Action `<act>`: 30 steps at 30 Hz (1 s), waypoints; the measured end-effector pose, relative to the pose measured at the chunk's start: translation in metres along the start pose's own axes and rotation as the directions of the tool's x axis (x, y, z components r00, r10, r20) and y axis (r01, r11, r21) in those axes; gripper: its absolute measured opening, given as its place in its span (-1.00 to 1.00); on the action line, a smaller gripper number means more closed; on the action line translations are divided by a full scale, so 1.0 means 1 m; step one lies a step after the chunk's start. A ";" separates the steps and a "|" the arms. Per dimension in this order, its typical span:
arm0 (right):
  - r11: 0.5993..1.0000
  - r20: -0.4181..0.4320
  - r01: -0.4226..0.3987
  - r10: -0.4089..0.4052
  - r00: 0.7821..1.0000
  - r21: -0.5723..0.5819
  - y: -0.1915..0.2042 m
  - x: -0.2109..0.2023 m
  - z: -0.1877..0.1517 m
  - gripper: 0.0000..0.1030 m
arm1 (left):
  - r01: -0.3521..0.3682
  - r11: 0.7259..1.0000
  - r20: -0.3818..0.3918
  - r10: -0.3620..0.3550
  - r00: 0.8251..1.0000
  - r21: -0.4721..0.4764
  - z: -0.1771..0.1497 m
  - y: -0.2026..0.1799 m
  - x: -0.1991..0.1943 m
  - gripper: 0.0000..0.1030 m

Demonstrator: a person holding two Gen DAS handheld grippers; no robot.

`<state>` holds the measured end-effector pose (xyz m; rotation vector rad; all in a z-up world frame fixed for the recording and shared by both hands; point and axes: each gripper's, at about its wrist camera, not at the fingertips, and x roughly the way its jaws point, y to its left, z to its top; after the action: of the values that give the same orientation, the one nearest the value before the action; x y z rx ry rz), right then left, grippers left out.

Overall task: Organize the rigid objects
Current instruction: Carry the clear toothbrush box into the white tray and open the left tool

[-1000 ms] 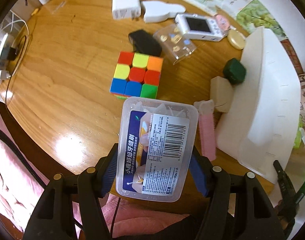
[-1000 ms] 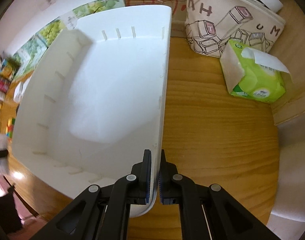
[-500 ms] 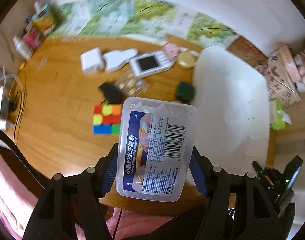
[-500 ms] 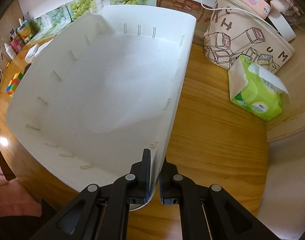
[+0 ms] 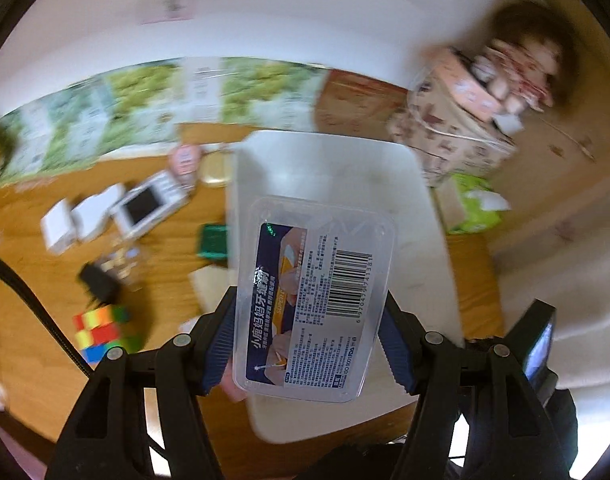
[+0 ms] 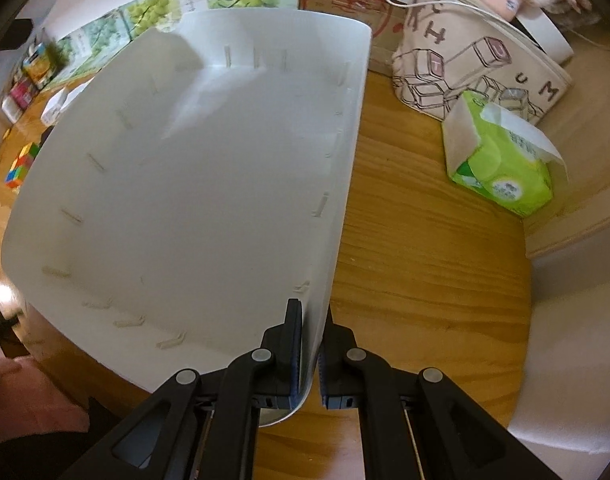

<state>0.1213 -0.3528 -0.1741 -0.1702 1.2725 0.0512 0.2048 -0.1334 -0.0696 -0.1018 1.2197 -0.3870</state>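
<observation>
One clear plastic floss-pick box [image 5: 313,300], with a blue label and a barcode on its upper face, sits clamped between the blue pads of the left tool [image 5: 309,344], whose jaws stand about halfway apart and press on the box's two long sides. The box hangs in the air over the one white plastic bin [image 5: 337,172], which has nothing in it and stands on the wooden worktop [image 6: 425,260].

The right tool [image 6: 311,354] is pinched tight on the near right wall of that bin [image 6: 185,200], one pad inside the wall and one outside, almost no gap between them.

To the left of the bin, lying loose on the worktop in a blurred view, I count one colour cube [image 5: 101,330], one black block [image 5: 99,282], one small clear case [image 5: 125,260], one dark green case [image 5: 213,240] just beside the bin wall, one beige box [image 5: 209,286] below it, one white handheld console [image 5: 145,208] with a dark screen, two white blocks [image 5: 81,224] side by side, one round pink item [image 5: 185,158] and one flat yellowish tin [image 5: 215,170].

On the bin's other side stand one green tissue pack [image 6: 501,168] and, behind it, one cream printed bag [image 6: 481,64], both clear of the bin.
</observation>
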 end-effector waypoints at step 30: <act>0.980 -0.031 -0.070 0.077 0.997 0.186 -0.009 0.010 -0.008 -0.84 | 0.257 0.957 -0.252 -0.219 0.943 0.132 -0.029 -0.057 0.089 0.54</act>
<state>0.1178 -0.3638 -0.1851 0.0358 1.3143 -0.0066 0.1899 -0.2132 -0.1435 -0.0639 1.4089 -0.7267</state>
